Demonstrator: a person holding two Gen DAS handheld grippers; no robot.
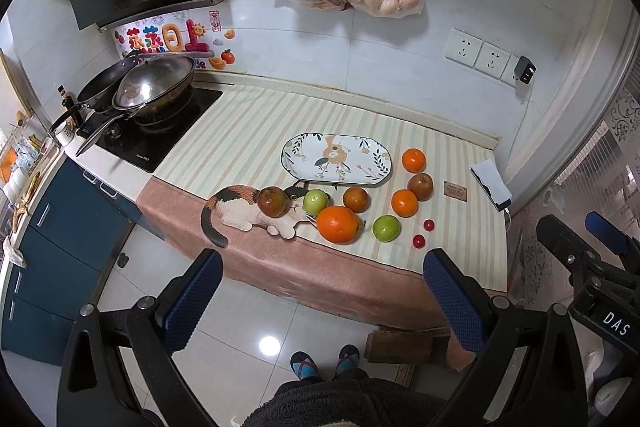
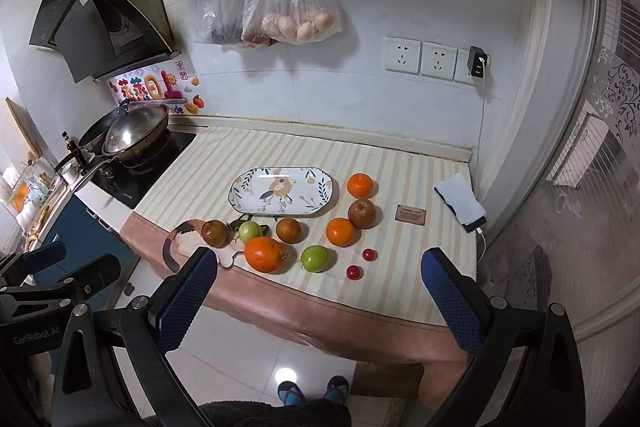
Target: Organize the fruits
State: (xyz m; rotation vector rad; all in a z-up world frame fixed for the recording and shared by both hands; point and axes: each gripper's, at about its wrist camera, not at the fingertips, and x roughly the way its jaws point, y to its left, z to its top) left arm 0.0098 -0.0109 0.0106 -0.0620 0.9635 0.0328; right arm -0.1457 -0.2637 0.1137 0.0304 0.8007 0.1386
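An oval floral plate [image 1: 337,159] [image 2: 283,191] lies bare on the striped cloth. In front of it and to its right lie loose fruits: a big orange [image 1: 338,224] [image 2: 265,254], two smaller oranges [image 1: 404,203] [image 2: 340,231], two green apples [image 1: 386,227] [image 2: 315,258], three brownish-red apples [image 1: 273,201] [image 2: 362,213] and two small red tomatoes [image 1: 419,241] [image 2: 353,272]. My left gripper [image 1: 320,291] and right gripper [image 2: 320,287] both hang open over the floor, short of the counter's front edge, with nothing between their fingers.
A cat-shaped mat [image 1: 248,211] lies at the counter's front left, under one apple. A phone on a charging cable [image 2: 460,203] rests at the right edge. A wok on a stove [image 1: 154,89] stands to the left. Bags [image 2: 292,11] and scissors hang on the wall. A person's feet [image 2: 312,391] stand below.
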